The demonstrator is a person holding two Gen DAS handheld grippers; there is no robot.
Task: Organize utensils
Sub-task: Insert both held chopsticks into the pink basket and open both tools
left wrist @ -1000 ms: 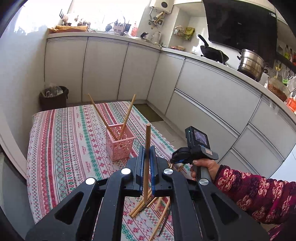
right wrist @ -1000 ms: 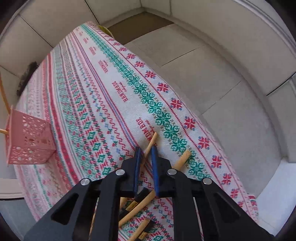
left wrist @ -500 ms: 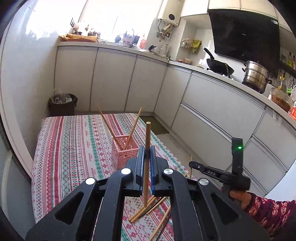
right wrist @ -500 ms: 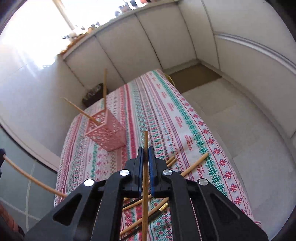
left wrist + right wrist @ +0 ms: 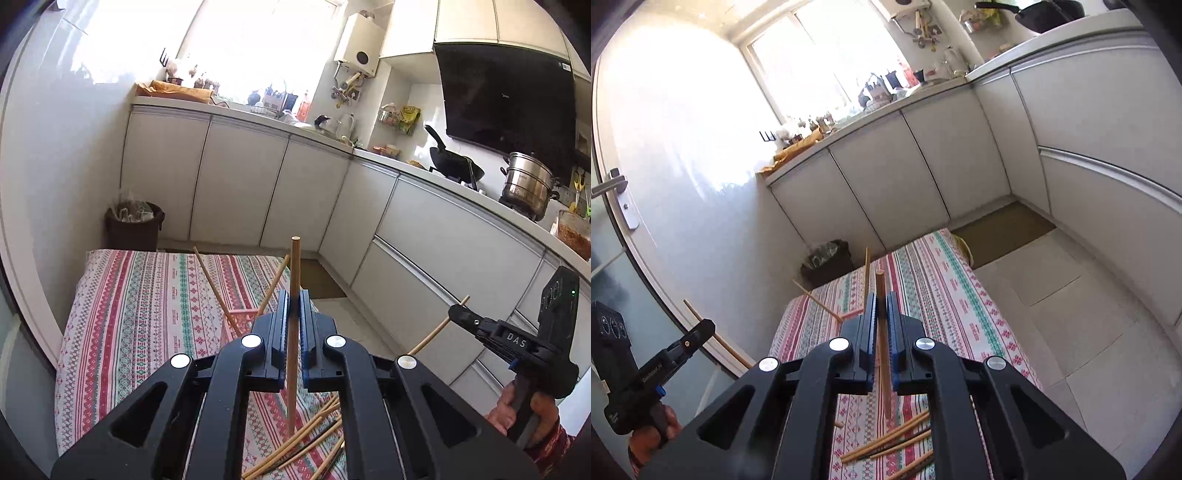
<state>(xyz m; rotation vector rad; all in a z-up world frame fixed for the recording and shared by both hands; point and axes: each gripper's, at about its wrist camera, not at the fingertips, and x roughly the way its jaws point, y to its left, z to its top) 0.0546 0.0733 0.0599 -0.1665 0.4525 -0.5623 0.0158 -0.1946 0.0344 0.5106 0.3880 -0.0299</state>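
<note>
My left gripper [image 5: 294,301] is shut on a wooden chopstick [image 5: 294,266] that stands upright between its pads, held above the table. My right gripper [image 5: 881,302] is shut on another wooden chopstick [image 5: 880,284], also upright and lifted. The pink perforated holder [image 5: 240,317] stands on the striped tablecloth [image 5: 147,295] just beyond my left fingers, with two chopsticks leaning out of it; my fingers hide most of it. In the right wrist view only those two sticks [image 5: 866,269] show. Several loose chopsticks [image 5: 314,435] lie on the cloth below the grippers, and they also show in the right wrist view [image 5: 890,439].
The small table stands in a kitchen corner, with white cabinets [image 5: 236,184] behind and to the right. A dark waste bin [image 5: 135,225] stands on the floor past the table's far end. A door with a handle [image 5: 613,184] is on the left.
My right gripper closed on a chopstick from the pile and lifted it high, tilting up to level. My left gripper rose with its chopstick still clamped.
</note>
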